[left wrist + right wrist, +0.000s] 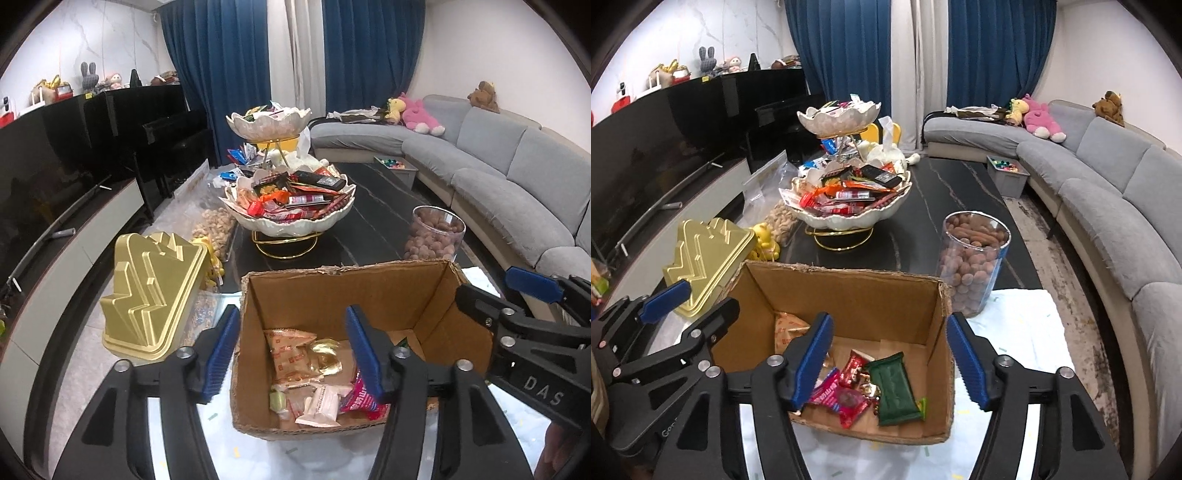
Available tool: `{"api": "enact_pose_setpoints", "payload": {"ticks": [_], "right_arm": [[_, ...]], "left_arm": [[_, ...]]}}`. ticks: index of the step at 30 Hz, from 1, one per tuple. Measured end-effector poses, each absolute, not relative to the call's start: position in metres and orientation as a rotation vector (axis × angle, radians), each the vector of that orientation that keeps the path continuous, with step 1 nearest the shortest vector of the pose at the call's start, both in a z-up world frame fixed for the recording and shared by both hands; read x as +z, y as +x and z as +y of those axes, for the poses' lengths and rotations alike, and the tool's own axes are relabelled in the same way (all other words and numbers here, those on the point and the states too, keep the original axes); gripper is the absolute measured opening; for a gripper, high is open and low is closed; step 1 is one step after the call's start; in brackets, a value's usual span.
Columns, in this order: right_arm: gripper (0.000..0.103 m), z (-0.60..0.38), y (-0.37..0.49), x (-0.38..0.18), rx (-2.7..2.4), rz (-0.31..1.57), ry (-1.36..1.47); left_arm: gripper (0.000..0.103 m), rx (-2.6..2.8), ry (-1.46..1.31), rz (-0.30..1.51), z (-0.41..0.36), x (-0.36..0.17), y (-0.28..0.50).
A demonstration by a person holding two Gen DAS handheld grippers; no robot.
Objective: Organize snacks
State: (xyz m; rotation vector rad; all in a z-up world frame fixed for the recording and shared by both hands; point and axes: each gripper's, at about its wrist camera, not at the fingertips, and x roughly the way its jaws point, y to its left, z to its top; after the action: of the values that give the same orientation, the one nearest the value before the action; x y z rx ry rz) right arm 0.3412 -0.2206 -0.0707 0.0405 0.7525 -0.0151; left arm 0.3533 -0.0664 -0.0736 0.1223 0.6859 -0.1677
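An open cardboard box (332, 295) (849, 295) stands on the near end of the table. In it lie orange packets (291, 354), a gold-wrapped sweet (325, 354), a white packet (321, 402), a pink packet (360, 402) (827, 395), a green bar (895, 391) and red packets (849, 402). My left gripper (293, 350) (690, 306) hangs open over the box's left side with nothing between its pads. Over the right side my right gripper (890, 362) (509, 295) is open and empty too. Behind stands a two-tier white shell bowl (295, 225) (846, 221) heaped with snacks.
A gold tin (155, 291) (705, 266) sits left of the box, a clear jar of brown nuts (436, 236) (971, 266) to its right. A bag of peanuts (214, 229) lies beyond the tin. A grey bin (1006, 177) and sofa (1108, 192) stand right, a TV (44, 173) left.
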Motion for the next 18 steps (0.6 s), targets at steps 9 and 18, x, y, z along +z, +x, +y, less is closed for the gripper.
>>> {"api": "enact_pose_setpoints", "payload": {"ticks": [9, 18], "right_arm": [[0.076, -0.223, 0.322, -0.055, -0.039, 0.726, 0.038], [0.077, -0.220, 0.294, -0.041, -0.049, 0.707, 0.027]], "left_arm": [[0.074, -0.143, 0.118, 0.667, -0.059, -0.061, 0.337], [0.080, -0.124, 0.122, 0.639, -0.053, -0.044, 0.311]]}}
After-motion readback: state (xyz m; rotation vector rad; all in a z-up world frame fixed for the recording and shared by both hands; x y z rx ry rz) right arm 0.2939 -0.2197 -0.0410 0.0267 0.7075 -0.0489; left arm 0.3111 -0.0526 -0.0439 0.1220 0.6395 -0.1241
